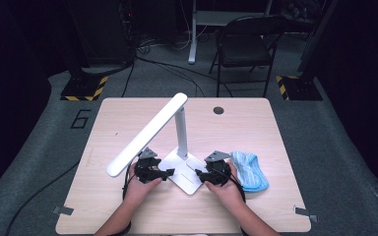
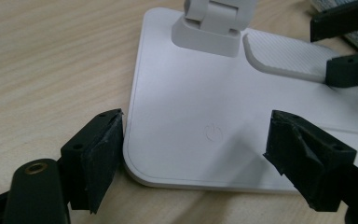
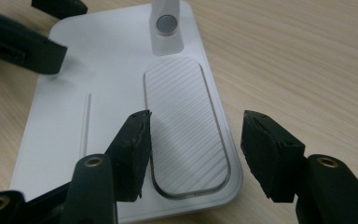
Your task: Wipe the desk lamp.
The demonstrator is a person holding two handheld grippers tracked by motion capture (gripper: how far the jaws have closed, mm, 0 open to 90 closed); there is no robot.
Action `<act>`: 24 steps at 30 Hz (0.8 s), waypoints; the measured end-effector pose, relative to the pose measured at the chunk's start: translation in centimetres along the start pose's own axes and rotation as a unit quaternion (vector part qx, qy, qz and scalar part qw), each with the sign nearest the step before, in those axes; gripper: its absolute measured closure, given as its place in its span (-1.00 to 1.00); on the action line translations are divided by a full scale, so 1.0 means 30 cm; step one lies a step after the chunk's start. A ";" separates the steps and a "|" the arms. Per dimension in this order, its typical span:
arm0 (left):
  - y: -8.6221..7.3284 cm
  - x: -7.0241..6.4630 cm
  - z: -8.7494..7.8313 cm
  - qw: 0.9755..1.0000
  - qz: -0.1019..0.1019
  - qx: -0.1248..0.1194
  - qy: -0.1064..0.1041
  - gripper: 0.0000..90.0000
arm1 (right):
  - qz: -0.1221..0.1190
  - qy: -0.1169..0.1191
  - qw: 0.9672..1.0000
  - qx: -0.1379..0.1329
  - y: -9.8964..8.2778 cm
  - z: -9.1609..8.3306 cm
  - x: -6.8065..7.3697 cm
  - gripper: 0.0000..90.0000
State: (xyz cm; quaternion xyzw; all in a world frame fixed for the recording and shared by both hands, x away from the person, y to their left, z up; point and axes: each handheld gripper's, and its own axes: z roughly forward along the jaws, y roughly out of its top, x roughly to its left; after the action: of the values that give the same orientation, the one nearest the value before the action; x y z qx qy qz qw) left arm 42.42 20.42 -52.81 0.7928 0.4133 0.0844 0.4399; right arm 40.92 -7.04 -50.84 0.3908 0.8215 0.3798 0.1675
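From above, a white desk lamp (image 1: 177, 142) stands near the middle of the wooden table (image 1: 256, 128), its long head slanting down toward the person's left and its flat lamp base (image 1: 184, 178) sitting toward the near edge. The left gripper (image 1: 163, 174) is at the left corner of that base and the right gripper (image 1: 199, 176) at its right corner, one hand behind each. A blue cloth (image 1: 250, 170) lies crumpled just right of the base, beyond the right hand, untouched.

In the left gripper view, the jaws stand spread, one pad (image 2: 103, 158) just off the rounded near corner of the base (image 2: 200, 107), on the wood, the other hovering over the white plate on the far side. They straddle the corner without pressing on it as far as I can see. A faint touch-button mark (image 2: 213, 133) sits between them, and the hinge foot of the lamp's post (image 2: 212, 25) rises behind it.

In the right gripper view, the jaws are likewise apart, bracketing the near end of the ribbed oval pad (image 3: 184, 126) set into the base (image 3: 65, 116). Nothing is pinched.

My read: both tools are lined up on the base, perhaps to steady or shift the lamp, but no hold is taken yet. Nearly all the work appears left, the cloth included.
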 end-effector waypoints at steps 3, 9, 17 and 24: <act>-0.003 -0.017 -0.001 1.000 0.012 0.006 0.005 -0.58 | 0.016 -0.007 1.000 -0.011 -0.003 -0.020 -0.009 -0.09; -0.006 -0.032 -0.007 1.000 0.020 0.018 0.000 -0.57 | 0.029 0.024 0.999 -0.021 -0.029 -0.086 0.004 -0.14; -0.008 -0.048 -0.012 0.999 0.026 0.028 -0.002 -0.57 | 0.028 0.043 0.999 0.009 -0.121 -0.112 0.045 -0.27; -0.010 -0.065 -0.012 0.999 0.020 0.030 -0.007 -0.57 | 0.036 0.050 0.998 0.015 -0.150 -0.111 0.068 -0.39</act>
State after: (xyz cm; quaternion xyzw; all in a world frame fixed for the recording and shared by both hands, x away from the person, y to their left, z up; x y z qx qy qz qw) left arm 40.81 19.30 -52.37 0.8143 0.3967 0.0754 0.4171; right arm 35.40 -8.95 -52.02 0.4033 0.8197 0.3926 0.1067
